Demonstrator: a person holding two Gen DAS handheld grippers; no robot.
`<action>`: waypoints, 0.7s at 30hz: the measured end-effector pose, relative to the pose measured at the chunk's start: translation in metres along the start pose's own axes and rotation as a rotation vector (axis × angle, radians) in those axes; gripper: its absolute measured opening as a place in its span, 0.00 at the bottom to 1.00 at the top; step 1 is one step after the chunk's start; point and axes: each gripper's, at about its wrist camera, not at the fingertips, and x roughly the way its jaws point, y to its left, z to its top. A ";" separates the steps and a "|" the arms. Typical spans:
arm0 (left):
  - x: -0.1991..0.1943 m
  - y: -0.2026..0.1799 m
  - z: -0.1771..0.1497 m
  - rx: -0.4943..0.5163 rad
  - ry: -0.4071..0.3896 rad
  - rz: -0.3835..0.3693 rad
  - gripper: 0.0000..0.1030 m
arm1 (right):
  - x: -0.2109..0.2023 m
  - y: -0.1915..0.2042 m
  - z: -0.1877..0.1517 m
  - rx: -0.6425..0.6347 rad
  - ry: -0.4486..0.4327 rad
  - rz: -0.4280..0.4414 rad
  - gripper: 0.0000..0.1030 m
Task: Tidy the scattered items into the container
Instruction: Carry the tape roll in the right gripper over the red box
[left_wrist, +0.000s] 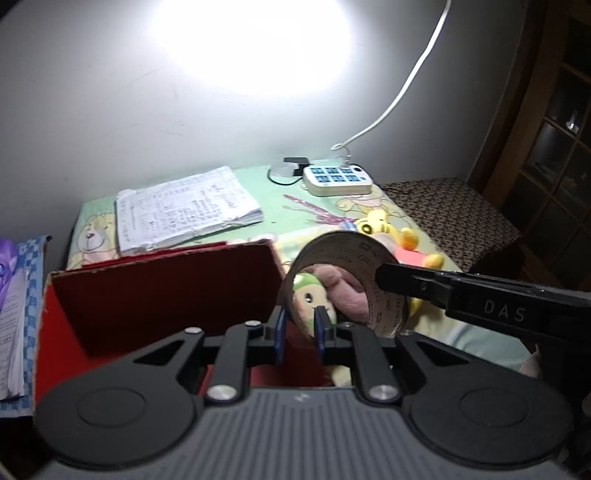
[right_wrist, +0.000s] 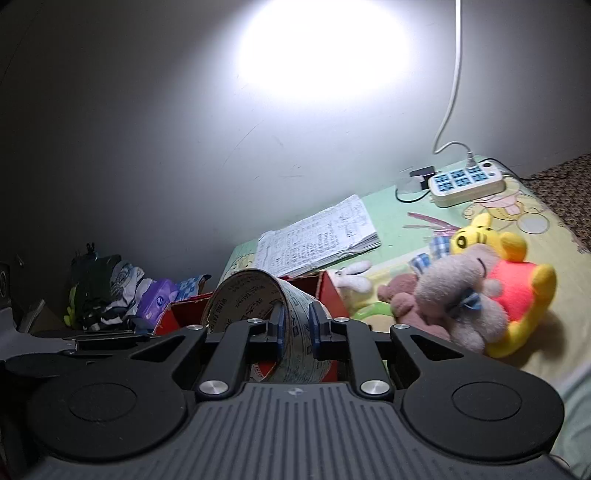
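A red cardboard box (left_wrist: 166, 280) stands open at the table's near left. Its right wall runs between the fingers of my left gripper (left_wrist: 300, 328), which is shut on it. My right gripper (right_wrist: 295, 321) is shut on the wall of a printed tape roll (right_wrist: 243, 291). It holds the roll in the air over the box's right edge. In the left wrist view the tape roll (left_wrist: 343, 243) hangs just right of the box. Plush toys lie on the table: a grey-pink one (right_wrist: 461, 295), a yellow bear in red (right_wrist: 517, 288), and a green-hooded one (left_wrist: 308, 291) seen through the roll.
A worn notebook (left_wrist: 184, 206) lies behind the box. A white power strip (left_wrist: 336, 181) with a cable sits at the back by the wall. A brown patterned cushion (left_wrist: 454, 218) borders the table on the right. Books (left_wrist: 14, 314) and piled clothes (right_wrist: 110, 288) are on the left.
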 end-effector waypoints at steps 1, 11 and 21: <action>0.007 0.010 0.003 -0.012 0.014 0.024 0.14 | 0.012 0.006 0.003 -0.011 0.023 0.011 0.15; 0.069 0.089 -0.001 -0.132 0.201 0.118 0.14 | 0.125 0.044 -0.002 -0.123 0.275 -0.023 0.14; 0.139 0.123 -0.007 -0.182 0.383 0.058 0.14 | 0.193 0.048 -0.010 -0.274 0.476 -0.138 0.13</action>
